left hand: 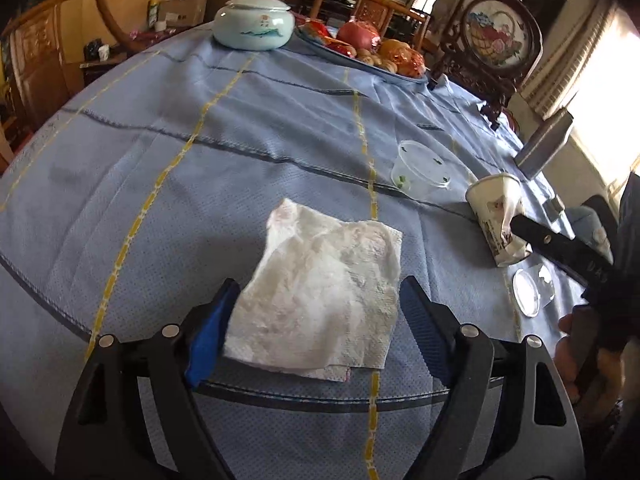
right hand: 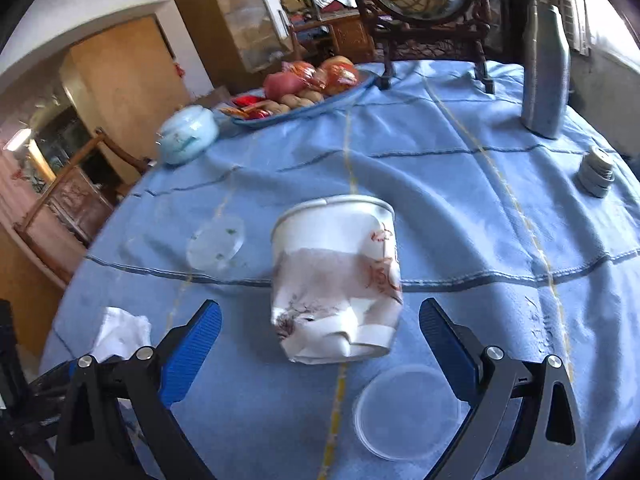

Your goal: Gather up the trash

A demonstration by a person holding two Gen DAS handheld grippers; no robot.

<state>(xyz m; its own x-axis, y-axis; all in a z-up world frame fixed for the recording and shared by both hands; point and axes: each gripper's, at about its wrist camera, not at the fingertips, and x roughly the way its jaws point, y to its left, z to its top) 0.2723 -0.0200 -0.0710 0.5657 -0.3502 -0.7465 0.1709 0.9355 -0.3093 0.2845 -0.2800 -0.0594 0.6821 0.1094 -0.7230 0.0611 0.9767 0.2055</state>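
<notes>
A crumpled white napkin (left hand: pixel 324 304) lies flat on the blue tablecloth (left hand: pixel 180 184). My left gripper (left hand: pixel 320 284) is open, its blue-padded fingers on either side of the napkin without pressing it. A crushed paper cup (right hand: pixel 336 280) with a reddish print stands on the cloth. My right gripper (right hand: pixel 320 303) is open around it, with a gap on both sides. In the left wrist view the cup (left hand: pixel 496 216) appears at the right, one black finger (left hand: pixel 556 242) of the right gripper against it. The napkin (right hand: pixel 120 332) shows at the right wrist view's lower left.
A clear plastic tub (left hand: pixel 420 170) lies beyond the napkin, and a clear lid (right hand: pixel 406 412) lies near the cup. Further back are a pale lidded jar (left hand: pixel 252 20), a fruit platter (right hand: pixel 304 114), a framed screen (left hand: pixel 496 36), a grey bottle (right hand: pixel 546 72) and stacked discs (right hand: pixel 596 176).
</notes>
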